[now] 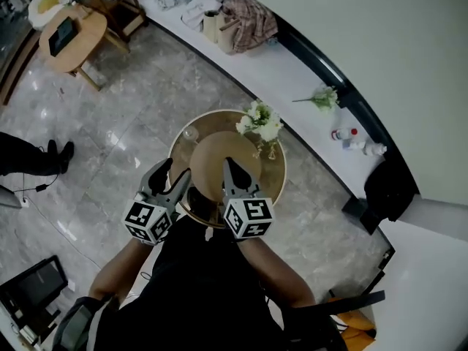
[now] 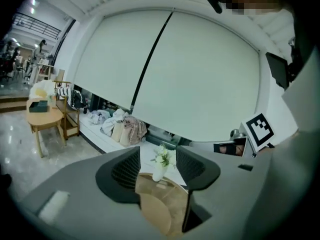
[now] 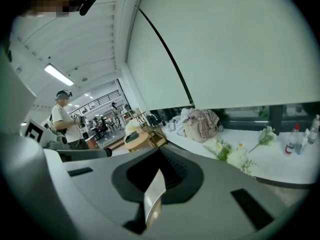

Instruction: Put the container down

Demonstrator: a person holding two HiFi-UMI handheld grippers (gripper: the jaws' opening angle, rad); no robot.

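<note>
head view: overhead, steeply down on round brown wooden table (image 1: 274, 172) | left gripper (image 1: 176, 169) view: low, close, facing window | right gripper (image 1: 229, 165) view: likewise, thin tan round container (image 3: 152, 196) at lens | all share: white flower bunch (image 1: 262, 121), long white ledge (image 1: 292, 68)

Black-and-white squares pattern my left hand-held gripper (image 1: 175, 170) and right hand-held gripper (image 1: 229, 164); the container (image 1: 218, 152) is tan, the flowers (image 1: 262, 121) white, the counter (image 1: 275, 172) brown, the floor (image 1: 124, 115) grey, marble-veined.
</note>
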